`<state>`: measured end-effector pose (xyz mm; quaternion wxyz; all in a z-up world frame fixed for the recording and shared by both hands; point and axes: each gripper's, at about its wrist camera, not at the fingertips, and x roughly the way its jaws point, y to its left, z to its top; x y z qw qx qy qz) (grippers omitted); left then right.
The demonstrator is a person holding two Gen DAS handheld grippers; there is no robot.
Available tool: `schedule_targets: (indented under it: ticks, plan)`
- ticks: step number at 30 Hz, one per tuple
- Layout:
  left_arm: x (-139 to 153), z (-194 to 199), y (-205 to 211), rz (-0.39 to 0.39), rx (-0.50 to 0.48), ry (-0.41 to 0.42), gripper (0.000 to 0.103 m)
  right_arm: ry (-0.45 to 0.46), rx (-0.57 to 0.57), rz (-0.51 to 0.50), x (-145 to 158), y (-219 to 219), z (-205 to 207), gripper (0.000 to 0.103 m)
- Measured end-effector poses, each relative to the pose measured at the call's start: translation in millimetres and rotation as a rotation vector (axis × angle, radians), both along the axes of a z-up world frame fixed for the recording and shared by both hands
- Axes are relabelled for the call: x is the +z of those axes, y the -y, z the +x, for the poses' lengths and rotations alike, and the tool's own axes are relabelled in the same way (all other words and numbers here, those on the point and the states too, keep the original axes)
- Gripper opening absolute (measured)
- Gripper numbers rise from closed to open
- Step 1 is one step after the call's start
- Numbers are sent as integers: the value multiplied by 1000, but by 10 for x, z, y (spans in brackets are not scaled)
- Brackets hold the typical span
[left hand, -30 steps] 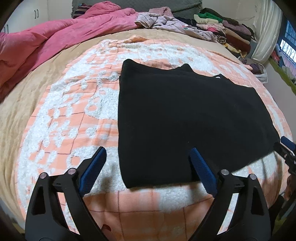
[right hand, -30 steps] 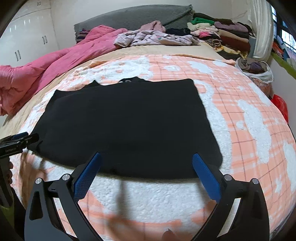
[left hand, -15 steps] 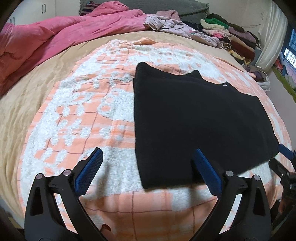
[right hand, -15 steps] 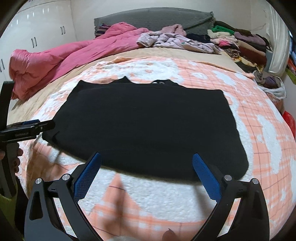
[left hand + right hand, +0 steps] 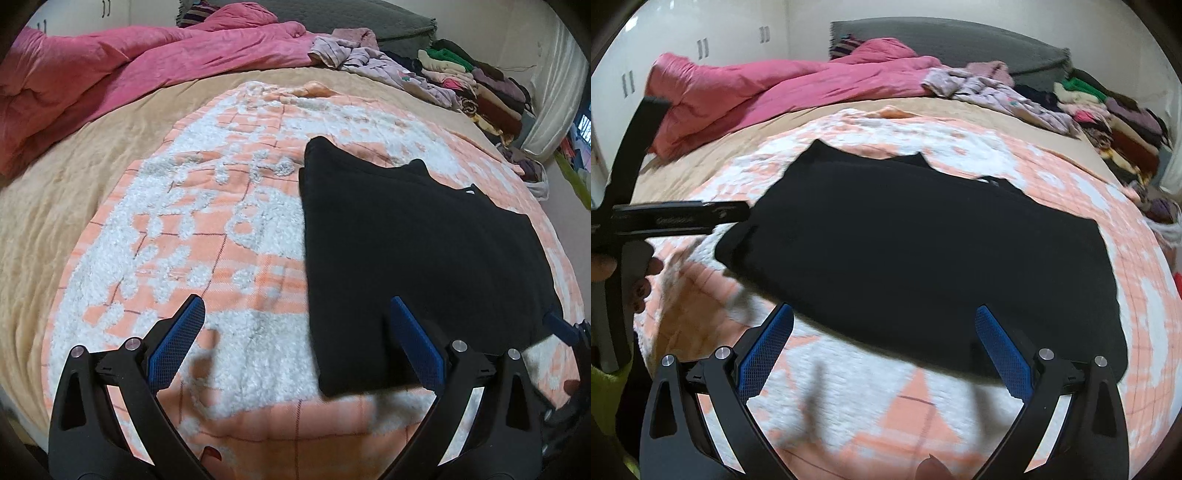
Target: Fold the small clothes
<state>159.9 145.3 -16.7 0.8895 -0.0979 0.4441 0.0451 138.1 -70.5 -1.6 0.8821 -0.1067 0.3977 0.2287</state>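
Observation:
A black garment (image 5: 406,251) lies flat on an orange-and-white blanket (image 5: 207,236) on the bed; it also shows in the right wrist view (image 5: 923,251). My left gripper (image 5: 295,339) is open and empty, hovering over the garment's near left corner. My right gripper (image 5: 884,347) is open and empty above the garment's near edge. The left gripper also shows from the side in the right wrist view (image 5: 679,218), by the garment's left edge. The right gripper's tip shows at the right edge of the left wrist view (image 5: 561,326).
A pink quilt (image 5: 122,70) is bunched at the back left. A pile of loose clothes (image 5: 373,59) and stacked folded clothes (image 5: 480,88) lie along the back right. A grey headboard (image 5: 945,40) and white wardrobe doors (image 5: 701,48) stand behind.
Both views have swung left, so the garment sits further right in each. The left gripper now reaches closer to the garment's left edge in the right wrist view. Both grippers stay open.

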Motion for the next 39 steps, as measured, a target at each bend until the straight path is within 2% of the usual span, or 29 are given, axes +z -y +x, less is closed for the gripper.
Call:
schedule_targets:
  ticks: [13,30,39]
  plan:
    - [20,139,-138,2,26,7,93,26,133,-74,-108,-557,-66,98]
    - [8,501,-330,4,61,-18,93,62,173,-184,-370,-840,-4,98]
    - [-58,709,-391,-84,60,-55,93,95,186,-224,-445,-945,81,98]
